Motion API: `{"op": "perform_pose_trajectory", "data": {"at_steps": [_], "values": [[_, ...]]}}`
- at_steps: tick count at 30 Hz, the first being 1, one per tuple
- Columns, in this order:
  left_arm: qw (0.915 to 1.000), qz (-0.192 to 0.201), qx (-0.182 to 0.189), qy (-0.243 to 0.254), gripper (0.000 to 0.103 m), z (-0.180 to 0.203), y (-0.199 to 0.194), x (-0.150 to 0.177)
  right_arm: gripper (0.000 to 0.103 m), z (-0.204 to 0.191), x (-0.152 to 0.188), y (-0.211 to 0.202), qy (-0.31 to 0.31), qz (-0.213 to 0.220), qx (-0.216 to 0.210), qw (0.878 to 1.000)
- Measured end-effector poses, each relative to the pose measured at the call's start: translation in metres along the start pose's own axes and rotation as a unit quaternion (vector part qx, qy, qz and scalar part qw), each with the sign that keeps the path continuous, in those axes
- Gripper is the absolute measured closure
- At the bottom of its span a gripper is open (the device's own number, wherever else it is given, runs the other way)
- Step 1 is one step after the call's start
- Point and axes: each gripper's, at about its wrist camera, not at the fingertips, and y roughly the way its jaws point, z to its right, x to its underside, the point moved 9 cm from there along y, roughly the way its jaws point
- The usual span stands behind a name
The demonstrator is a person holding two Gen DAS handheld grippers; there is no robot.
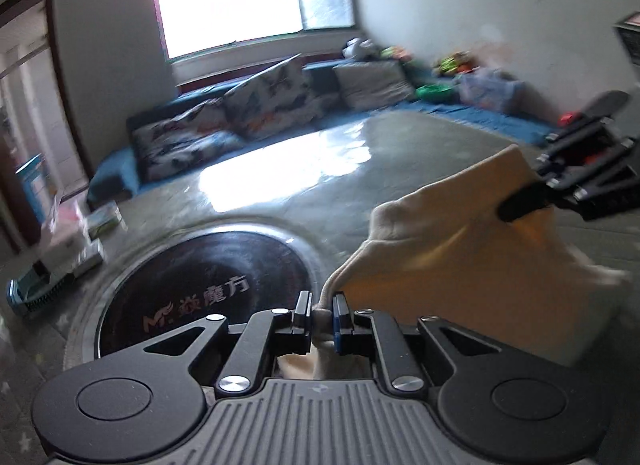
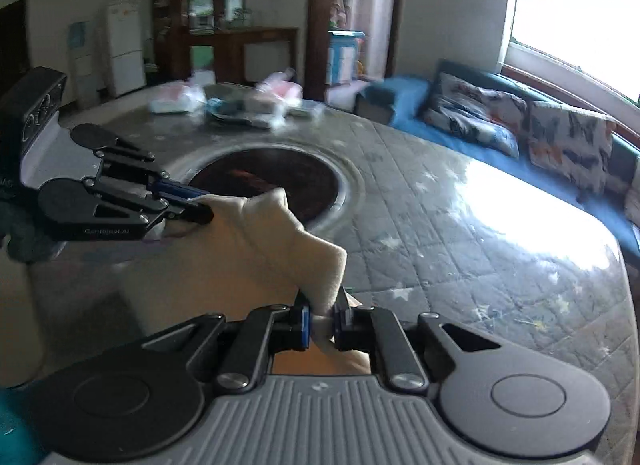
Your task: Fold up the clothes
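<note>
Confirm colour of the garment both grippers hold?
Plain cream soft fabric garment, no pattern; clearest in left wrist view.

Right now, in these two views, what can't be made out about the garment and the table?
- Cream garment: its type and lower part, cut off by the left gripper body; in the right wrist view, hidden behind the right gripper.
- Items at the table's far edge: blurred.

Cream garment (image 1: 460, 265) — soft, matt fleecy cloth; desk (image 2: 460, 233) quilted under a glossy clear cover — black glass-like disc (image 1: 208, 285) shiny.

The garment (image 1: 460, 265) hangs between both tongs above the table (image 2: 440, 225) (sofa (image 2: 500, 121) behind).
</note>
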Motion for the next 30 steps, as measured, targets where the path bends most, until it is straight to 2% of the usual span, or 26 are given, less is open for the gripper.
{"op": "perform_pose_trajectory", "data": {"at_steps": [2,3,6,7,12,15,18,21,25,30], "values": [[0.9998,-0.016,-0.007,-0.010,0.092,-0.003,0.020,0.005,0.092,0.008,0.007,0.020,0.029,-0.010,0.012,0.999],[0.9997,-0.022,-0.011,-0.009,0.092,-0.003,0.027,0.006,0.086,0.012,0.012,0.027,0.041,-0.010,0.021,0.999],[0.9994,-0.027,-0.022,-0.005,0.089,-0.005,0.033,0.007,0.083,0.022,0.024,0.044,0.078,-0.007,0.045,0.996],[0.9993,-0.027,-0.026,-0.005,0.089,-0.006,0.033,0.005,0.080,0.026,0.026,0.042,0.091,-0.003,0.055,0.994],[0.9986,-0.019,-0.045,-0.020,0.088,-0.020,0.025,-0.003,0.080,0.045,0.033,0.023,0.131,0.021,0.096,0.986],[0.9986,-0.008,-0.030,-0.043,0.088,-0.017,0.011,-0.011,0.080,0.039,0.037,0.005,0.123,0.033,0.085,0.988],[0.9985,0.002,0.018,-0.052,0.088,0.005,-0.001,-0.023,0.080,0.028,0.039,0.007,0.114,0.023,0.062,0.991],[0.9973,-0.007,0.054,-0.048,0.089,0.032,0.002,-0.029,0.080,0.027,0.039,0.018,0.116,0.015,0.061,0.991],[0.9959,-0.030,0.065,-0.055,0.089,0.046,0.024,-0.031,0.081,0.032,0.034,0.032,0.142,0.016,0.059,0.988],[0.9944,-0.054,0.054,-0.073,0.089,0.043,0.049,-0.026,0.083,0.033,0.041,0.044,0.123,-0.011,0.079,0.989]]}}
